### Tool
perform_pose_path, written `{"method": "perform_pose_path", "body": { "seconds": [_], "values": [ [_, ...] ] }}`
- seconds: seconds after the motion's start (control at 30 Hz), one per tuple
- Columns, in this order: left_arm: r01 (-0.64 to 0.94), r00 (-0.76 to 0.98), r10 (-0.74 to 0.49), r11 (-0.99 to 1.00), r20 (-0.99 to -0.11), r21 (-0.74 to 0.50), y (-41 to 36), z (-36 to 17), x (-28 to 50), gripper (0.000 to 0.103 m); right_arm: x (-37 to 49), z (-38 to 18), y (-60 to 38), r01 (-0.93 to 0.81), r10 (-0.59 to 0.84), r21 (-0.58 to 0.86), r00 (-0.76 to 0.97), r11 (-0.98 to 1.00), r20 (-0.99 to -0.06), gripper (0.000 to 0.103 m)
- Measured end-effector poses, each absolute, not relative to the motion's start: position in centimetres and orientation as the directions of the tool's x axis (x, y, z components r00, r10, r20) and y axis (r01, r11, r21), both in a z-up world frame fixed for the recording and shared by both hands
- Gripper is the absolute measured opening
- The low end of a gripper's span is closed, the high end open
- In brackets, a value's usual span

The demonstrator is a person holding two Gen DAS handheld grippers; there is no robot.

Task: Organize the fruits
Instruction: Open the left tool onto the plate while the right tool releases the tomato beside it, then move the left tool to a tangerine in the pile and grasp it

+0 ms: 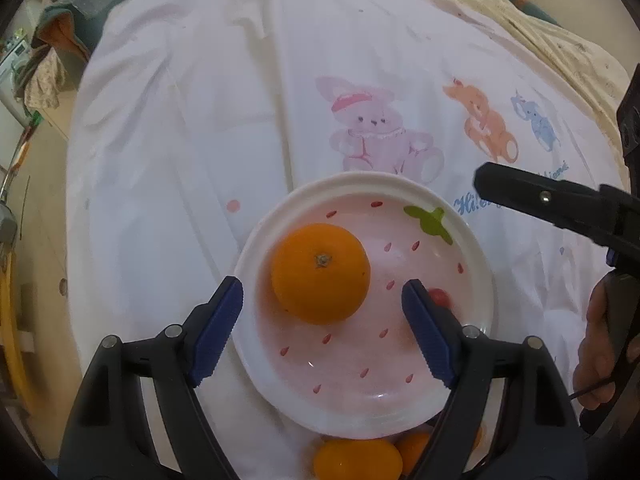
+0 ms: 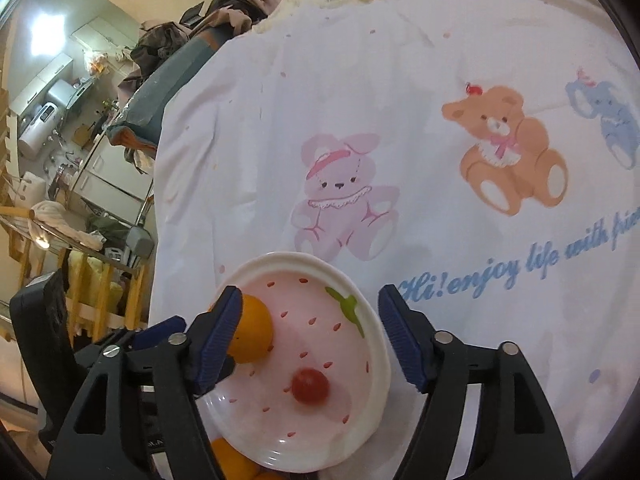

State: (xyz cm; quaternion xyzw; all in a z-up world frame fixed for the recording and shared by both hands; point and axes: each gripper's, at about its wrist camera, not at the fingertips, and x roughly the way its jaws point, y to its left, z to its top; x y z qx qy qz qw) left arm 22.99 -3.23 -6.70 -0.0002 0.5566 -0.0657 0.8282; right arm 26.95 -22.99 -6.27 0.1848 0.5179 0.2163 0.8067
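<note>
The left gripper [image 1: 322, 306] hangs over a round, glossy white plate [image 1: 476, 248] whose pink well is dotted with red seed marks and a green leaf, like a strawberry. Its ribbed blue pads [image 1: 218, 330] stand wide apart, gripping nothing. Between them, in the left part of the plate, sits a smooth, round orange [image 1: 320, 272], stem end up, touched by neither pad. To its right, half hidden behind the right pad, lies a small glossy red tomato [image 1: 440, 297]; in the right wrist view it rests in the well, apart from the orange. More oranges [image 1: 356, 460] lie against the plate's near edge, partly under the gripper.

The right gripper [image 2: 310, 330] is also spread open and empty above the plate, its left pad in front of the orange. From the left wrist view its black finger reaches in over the sheet, a hand [image 1: 596, 352] holding the handle.

All of this rests on a bed covered by a soft, wrinkled white sheet [image 1: 180, 140] printed with a pink rabbit [image 1: 372, 128], an orange bear [image 1: 484, 124] and a blue elephant [image 1: 538, 120].
</note>
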Motion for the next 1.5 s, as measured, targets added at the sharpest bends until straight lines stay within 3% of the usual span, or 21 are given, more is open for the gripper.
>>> {"method": "perform_pose_path", "body": {
  "seconds": [0.1, 0.3, 0.8, 1.5],
  "values": [
    [0.103, 0.412, -0.098, 0.993, -0.906, -0.061, -3.2, -5.7, 22.4, 0.079, 26.3, -5.5, -23.6, -0.14, 0.526, 0.517, 0.399, 0.844, -0.751, 0.093],
    [0.075, 0.467, -0.082, 0.996, -0.88, -0.053, -2.5, -3.7, 21.3, 0.079, 24.8, -3.6, -24.1, -0.146, 0.506, 0.496, 0.436, 0.856, -0.744, 0.098],
    [0.079, 0.569, -0.095, 0.995, -0.817, -0.06, -2.2, 0.2, 15.7, 0.079, 18.1, -0.2, -25.5, -0.139, 0.514, 0.518, 0.483, 0.844, -0.709, 0.099],
    [-0.001, 0.543, -0.044, 0.999, -0.838, -0.053, -1.2, 0.5, 8.2, 0.08, 9.2, -0.8, -28.2, -0.05, 0.449, 0.491, 0.492, 0.87, -0.746, 0.099]
  ]
}}
